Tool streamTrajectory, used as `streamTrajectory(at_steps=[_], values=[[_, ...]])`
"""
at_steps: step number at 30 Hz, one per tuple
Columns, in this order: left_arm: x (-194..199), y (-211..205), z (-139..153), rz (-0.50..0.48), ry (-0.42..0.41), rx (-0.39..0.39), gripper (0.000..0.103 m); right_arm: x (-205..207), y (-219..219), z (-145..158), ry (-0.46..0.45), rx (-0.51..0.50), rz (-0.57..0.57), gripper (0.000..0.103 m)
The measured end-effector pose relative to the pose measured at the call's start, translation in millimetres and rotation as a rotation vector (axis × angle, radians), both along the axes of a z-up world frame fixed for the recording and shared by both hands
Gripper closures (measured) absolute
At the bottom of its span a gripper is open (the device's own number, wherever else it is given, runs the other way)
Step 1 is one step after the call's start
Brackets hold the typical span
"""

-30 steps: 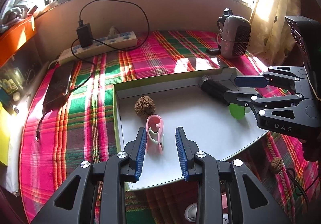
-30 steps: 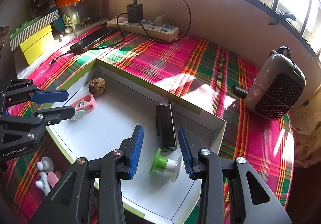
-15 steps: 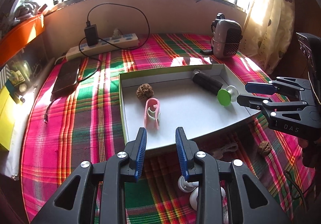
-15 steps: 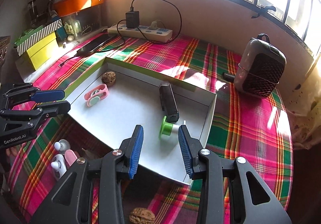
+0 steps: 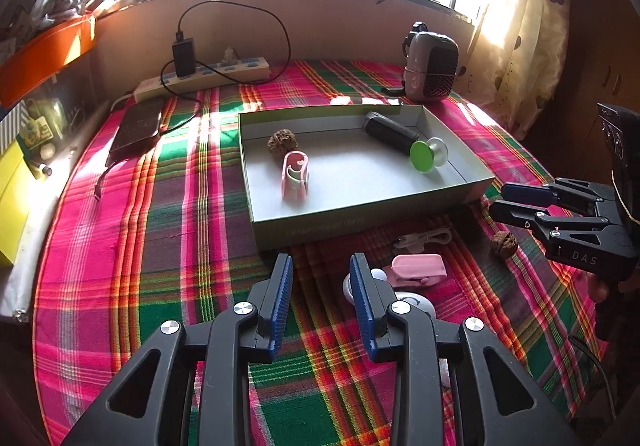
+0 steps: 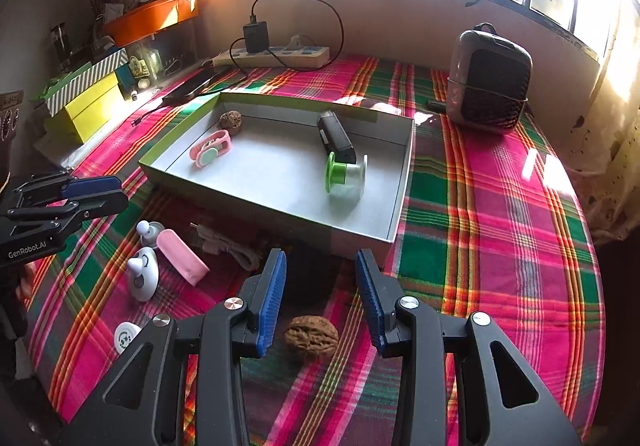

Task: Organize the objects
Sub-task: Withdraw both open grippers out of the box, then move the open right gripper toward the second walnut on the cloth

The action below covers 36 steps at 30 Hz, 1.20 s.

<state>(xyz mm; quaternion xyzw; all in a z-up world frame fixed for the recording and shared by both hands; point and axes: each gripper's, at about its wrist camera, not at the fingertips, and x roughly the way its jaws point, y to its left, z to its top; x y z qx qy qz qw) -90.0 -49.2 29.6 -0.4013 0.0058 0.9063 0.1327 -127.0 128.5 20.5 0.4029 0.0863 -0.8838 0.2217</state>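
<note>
A grey box [image 5: 476, 182] [image 6: 400, 202] on the plaid cloth holds a walnut [image 5: 282, 140] [image 6: 231, 121], a pink clip [image 5: 295, 174] [image 6: 210, 154], a black cylinder [image 5: 390, 132] [image 6: 335, 135] and a green spool [image 5: 426, 155] [image 6: 345, 176]. In front of the box lie a pink case [image 5: 418, 266] [image 6: 182, 253], white round pieces [image 6: 142, 274], a white cable [image 5: 424, 237] [image 6: 224, 244] and a second walnut [image 5: 504, 244] [image 6: 311, 336]. My left gripper [image 5: 320, 306] is open and empty, near the box's front wall. My right gripper [image 6: 320, 302] is open and empty above the loose walnut.
A power strip with charger [image 5: 208, 76] and a dark phone [image 5: 138, 126] lie at the back left. A small heater [image 5: 430, 68] [image 6: 490, 84] stands at the back right. Yellow boxes [image 6: 88, 106] sit at the left edge. A curtain [image 5: 520, 26] hangs right.
Both grippers have pulled back out of the box toward the near side. The loose items in front of the box have come into view. Both stay open and empty.
</note>
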Motion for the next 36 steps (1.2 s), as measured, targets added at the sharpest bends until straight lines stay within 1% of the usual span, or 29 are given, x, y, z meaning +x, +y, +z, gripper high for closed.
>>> streamTrajectory(at_steps=[5, 9, 15, 21, 25, 29, 30, 31, 33, 36], values=[[14, 1, 1, -0.016, 0.001, 0.007, 0.075, 10, 3, -9, -0.015, -0.015, -0.019, 0.065], [25, 8, 4, -0.051, 0.012, 0.014, 0.075, 15, 4, -13, -0.025, -0.022, -0.036, 0.059], [36, 20, 2, -0.1, 0.004, 0.018, 0.075, 22, 1, -20, -0.037, -0.008, -0.036, 0.059], [44, 30, -4, -0.138, -0.02, 0.035, 0.075, 25, -2, -29, -0.049, 0.029, -0.045, 0.059], [50, 38, -8, -0.164, -0.034, 0.04, 0.07, 26, -1, -30, -0.042, 0.033, -0.056, 0.059], [54, 45, -10, -0.186, -0.04, 0.05, 0.07, 26, 2, -29, -0.044, 0.022, -0.069, 0.059], [54, 46, -11, -0.188, -0.043, 0.05, 0.07, 26, 3, -29, -0.044, 0.019, -0.071, 0.06], [55, 47, -11, -0.191, -0.044, 0.051, 0.069, 26, 4, -29, -0.043, 0.018, -0.076, 0.065], [55, 49, -13, -0.198, -0.053, 0.054, 0.069, 27, 5, -28, -0.043, 0.015, -0.081, 0.07], [57, 52, -14, -0.21, -0.061, 0.055, 0.069, 30, 6, -28, -0.041, 0.013, -0.078, 0.071]])
